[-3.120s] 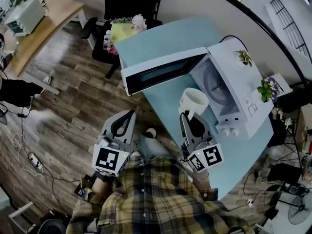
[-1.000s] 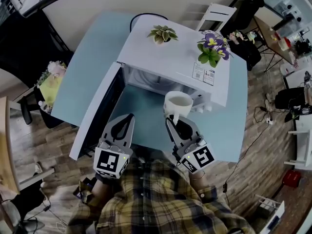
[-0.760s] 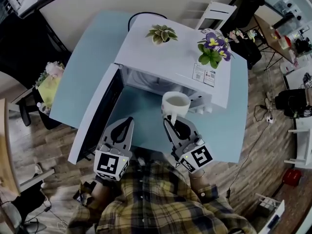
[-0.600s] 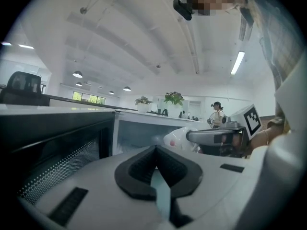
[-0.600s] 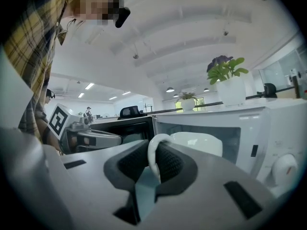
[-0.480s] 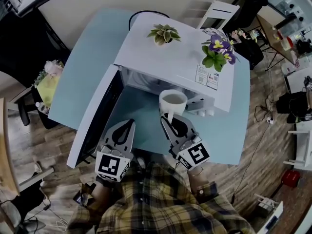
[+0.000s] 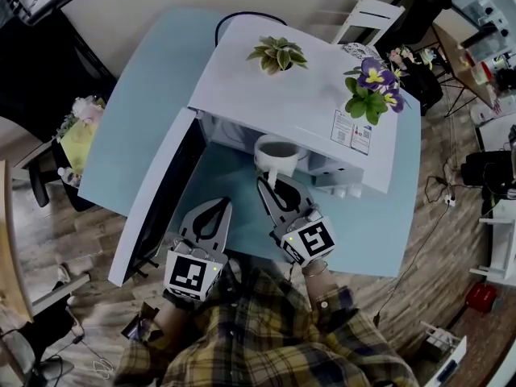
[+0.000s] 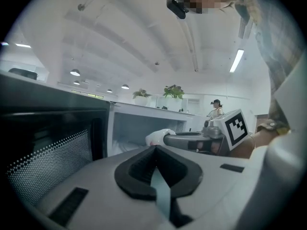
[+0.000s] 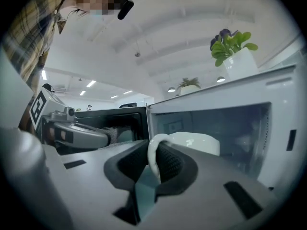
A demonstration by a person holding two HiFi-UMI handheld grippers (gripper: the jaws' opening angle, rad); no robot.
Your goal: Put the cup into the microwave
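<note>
Beside the open door (image 7: 153, 204), the left gripper (image 7: 216, 206) hovers empty with its jaws pressed together, while the right gripper (image 7: 268, 185) clamps the handle of the white cup (image 7: 276, 153), held at the mouth of the white microwave (image 7: 298, 95).

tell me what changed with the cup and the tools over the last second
The right tool has carried the cup forward, from out in front of the microwave to its mouth, the rim now partly under the top edge. Unchanged: the grip on the cup's handle, the left tool shut and empty alongside, the door open.
</note>
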